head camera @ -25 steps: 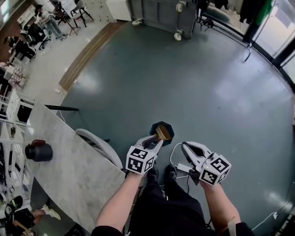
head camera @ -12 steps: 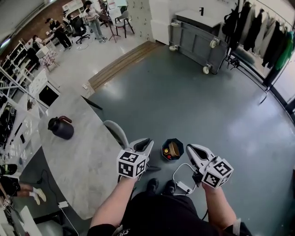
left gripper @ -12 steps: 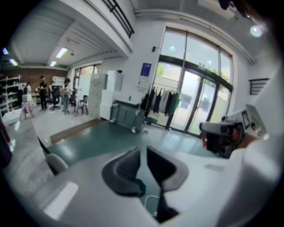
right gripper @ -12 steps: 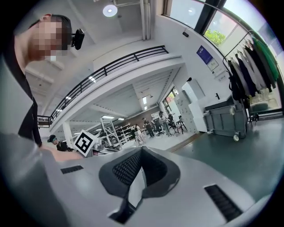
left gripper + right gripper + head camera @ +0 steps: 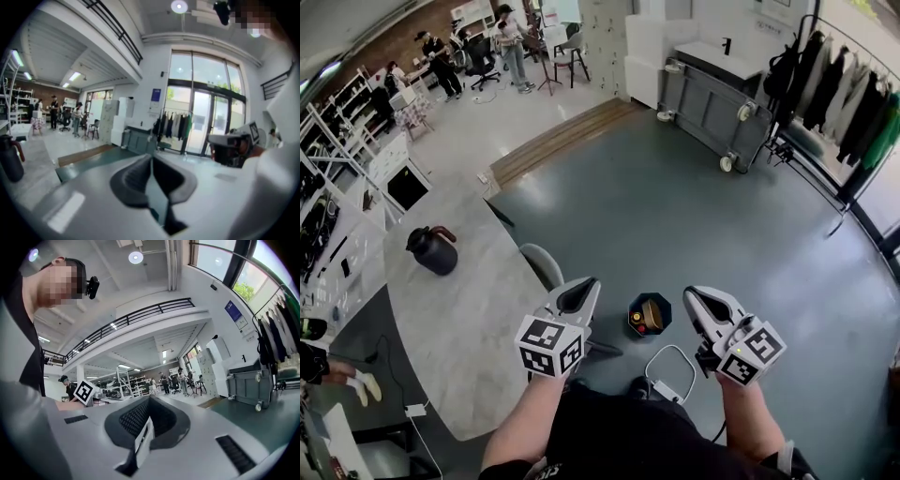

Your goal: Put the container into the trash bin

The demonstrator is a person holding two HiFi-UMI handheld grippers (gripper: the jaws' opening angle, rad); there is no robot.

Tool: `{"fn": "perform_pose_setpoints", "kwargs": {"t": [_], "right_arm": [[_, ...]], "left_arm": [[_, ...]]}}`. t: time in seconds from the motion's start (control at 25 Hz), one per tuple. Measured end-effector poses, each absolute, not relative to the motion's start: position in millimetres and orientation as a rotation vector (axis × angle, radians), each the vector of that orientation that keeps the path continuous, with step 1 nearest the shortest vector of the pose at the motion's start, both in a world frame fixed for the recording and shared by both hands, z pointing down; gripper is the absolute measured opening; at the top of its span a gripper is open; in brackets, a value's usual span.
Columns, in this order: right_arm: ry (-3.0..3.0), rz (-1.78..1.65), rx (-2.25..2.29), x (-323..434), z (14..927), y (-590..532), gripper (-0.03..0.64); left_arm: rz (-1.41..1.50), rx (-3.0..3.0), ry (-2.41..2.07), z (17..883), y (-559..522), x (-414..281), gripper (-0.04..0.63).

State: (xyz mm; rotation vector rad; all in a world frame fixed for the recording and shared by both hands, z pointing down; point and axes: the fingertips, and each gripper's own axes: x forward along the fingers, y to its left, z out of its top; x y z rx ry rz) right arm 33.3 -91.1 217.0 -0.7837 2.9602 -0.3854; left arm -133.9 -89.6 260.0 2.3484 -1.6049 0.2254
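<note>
The container (image 5: 653, 309) already lies in the trash bin (image 5: 649, 335), low in the head view's middle, on the green floor between my two claws; I judge the drop itself done and this the step of drawing clear.

My left claw (image 5: 584, 289) hangs just left of the bin and apart from it; its jaws are closing, almost met at the tips, with nothing between them; its own view shows only a thin wedge of floor in the gap. My right claw (image 5: 697, 298) sits just right of the bin, jaws together and empty; its view looks out level at the far shelves, not at the bin.

The tabletop (image 5: 459, 319) fills the left of the frame, with a dark jug (image 5: 431, 251) near its upper end and a chair (image 5: 546, 267) tucked against its edge; none of it touches the bin. A white cable (image 5: 661, 370) loops on the floor below the bin.

Next, as I read it, there is little left to do: check that the container sits fully inside the rim; keep both claws off the bin so that it does not tip; mind the cable underfoot.
</note>
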Motion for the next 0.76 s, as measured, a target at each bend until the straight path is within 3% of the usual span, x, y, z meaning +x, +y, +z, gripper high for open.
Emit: {"fn": "perform_pose_setpoints", "kwargs": {"t": [0.76], "right_arm": [[2.95,-0.246,-0.946,-42.9,187.9,-53.6,-0.008]], "left_arm": [[0.151,2.316,-1.737,231.6,-50.3,-277.1,0.015]]}}
